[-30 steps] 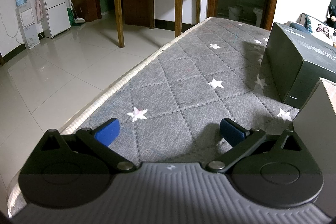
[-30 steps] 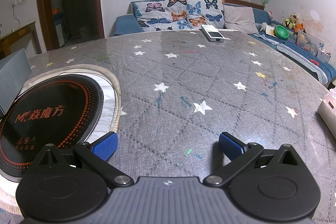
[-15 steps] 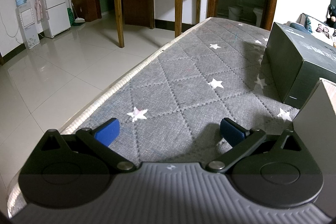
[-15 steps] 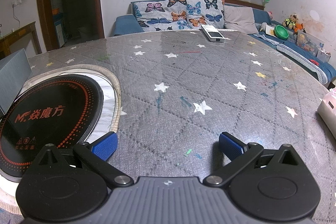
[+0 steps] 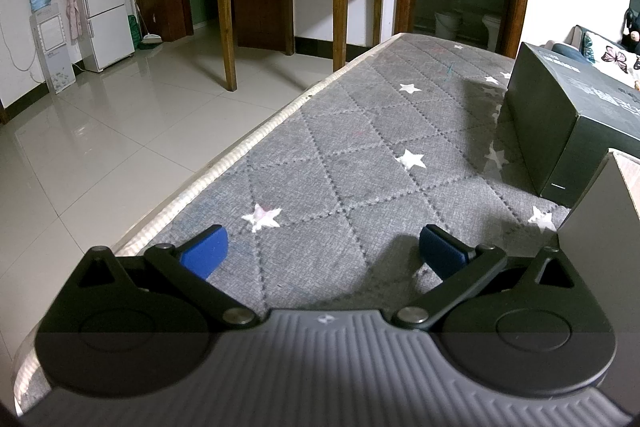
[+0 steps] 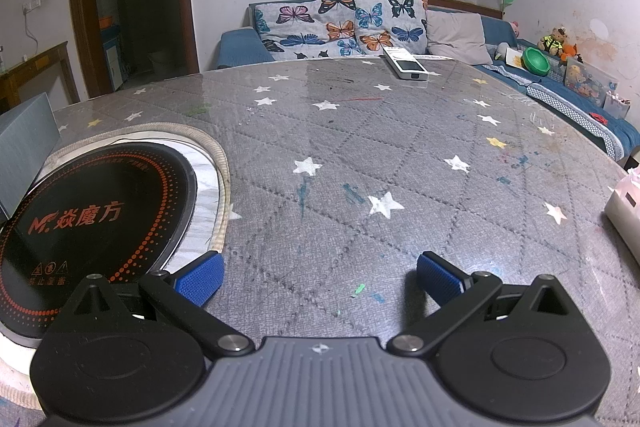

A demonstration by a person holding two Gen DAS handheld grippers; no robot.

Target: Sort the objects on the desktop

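White remote [image 6: 405, 64] lies flat (long axis running away), far end of table [image 6: 400, 155].

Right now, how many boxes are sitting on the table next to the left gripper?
2: a dark green box on the star-patterned tablecloth at right, and a grey box nearer, cut off by the picture's edge. Others may lie out of view.

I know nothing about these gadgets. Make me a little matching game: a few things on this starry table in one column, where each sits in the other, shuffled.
Things:
1. Black induction cooker
2. White remote
3. Dark box
4. Pale tissue box

Places:
A. far table edge, near the sofa
B. right wrist view, right edge
C. left wrist view, right side
D. set in a round cutout, beside the right gripper's left finger

Pairs: 1-D, 2-A, 3-C, 4-B
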